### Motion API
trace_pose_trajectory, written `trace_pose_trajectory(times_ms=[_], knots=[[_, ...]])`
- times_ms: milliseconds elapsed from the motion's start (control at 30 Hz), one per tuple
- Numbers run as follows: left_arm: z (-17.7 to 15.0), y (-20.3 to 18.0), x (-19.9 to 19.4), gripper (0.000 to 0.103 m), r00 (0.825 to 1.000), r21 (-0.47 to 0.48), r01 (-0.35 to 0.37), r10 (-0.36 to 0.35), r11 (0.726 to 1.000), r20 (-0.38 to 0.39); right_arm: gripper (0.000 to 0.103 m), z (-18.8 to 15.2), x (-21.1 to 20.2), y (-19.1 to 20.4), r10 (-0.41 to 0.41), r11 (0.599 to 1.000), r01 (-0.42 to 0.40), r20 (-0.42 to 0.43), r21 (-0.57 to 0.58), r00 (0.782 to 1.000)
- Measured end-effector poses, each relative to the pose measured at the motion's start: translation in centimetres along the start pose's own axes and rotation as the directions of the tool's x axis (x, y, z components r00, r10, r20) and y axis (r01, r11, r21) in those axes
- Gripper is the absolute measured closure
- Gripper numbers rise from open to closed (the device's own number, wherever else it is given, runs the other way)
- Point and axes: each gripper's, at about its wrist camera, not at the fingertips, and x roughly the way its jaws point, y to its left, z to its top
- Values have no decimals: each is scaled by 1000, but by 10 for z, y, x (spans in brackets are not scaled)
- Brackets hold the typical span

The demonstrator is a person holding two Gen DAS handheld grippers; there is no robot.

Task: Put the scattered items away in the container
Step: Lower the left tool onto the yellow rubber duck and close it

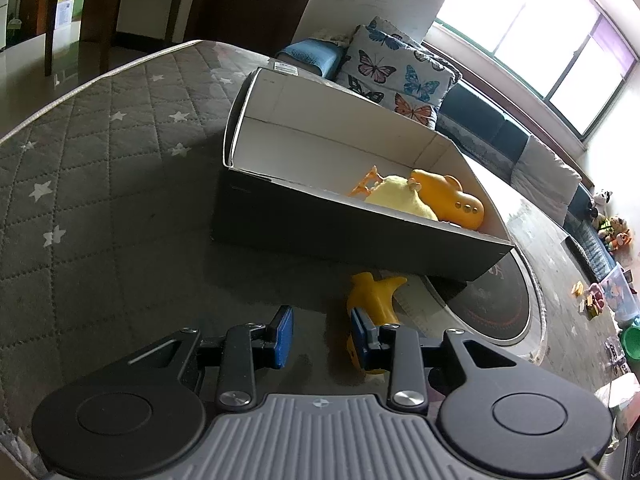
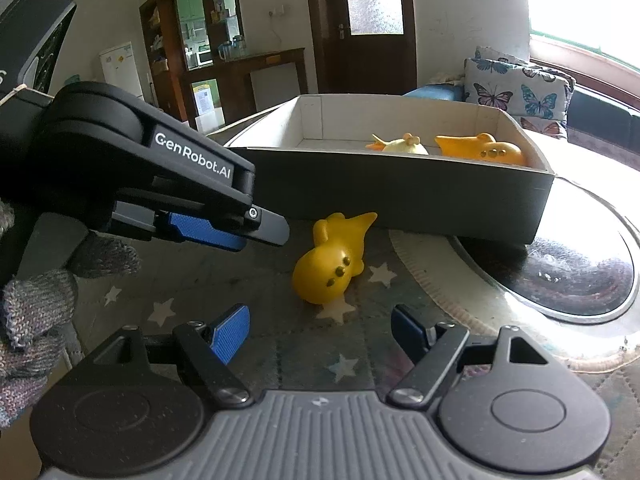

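Desk (image 2: 280,344), grey quilted star cover, carries the box (image 2: 400,196): dark outside, white inside, w/ an orange toy (image 2: 480,150) and pale yellow toy (image 2: 404,147) at its window end. Yellow toy (image 2: 328,264) lies on the cover just outside box's near wall. My L gripper (image 1: 322,334) spread, one pad beside toy's tail end. R gripper (image 2: 320,334) spread too, short of the toy.

A soft grey quilted mat with white stars (image 1: 100,168) covers the table. A round black glass plate with a silver rim (image 1: 508,304) sits on it. Behind is a white pillow with colourful butterflies (image 1: 396,76) on a dark blue sofa (image 1: 496,136). A brown wooden door (image 2: 360,20) stands near a white fridge (image 2: 120,66).
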Motion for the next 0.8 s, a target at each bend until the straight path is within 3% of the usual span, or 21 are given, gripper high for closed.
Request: trace_pose_trajectory(times_ms=[800], knots=[[13, -3, 12, 68, 1000, -13, 29, -29, 999, -8, 25, 6, 18, -1, 10, 1000, -10, -13, 4, 1000]])
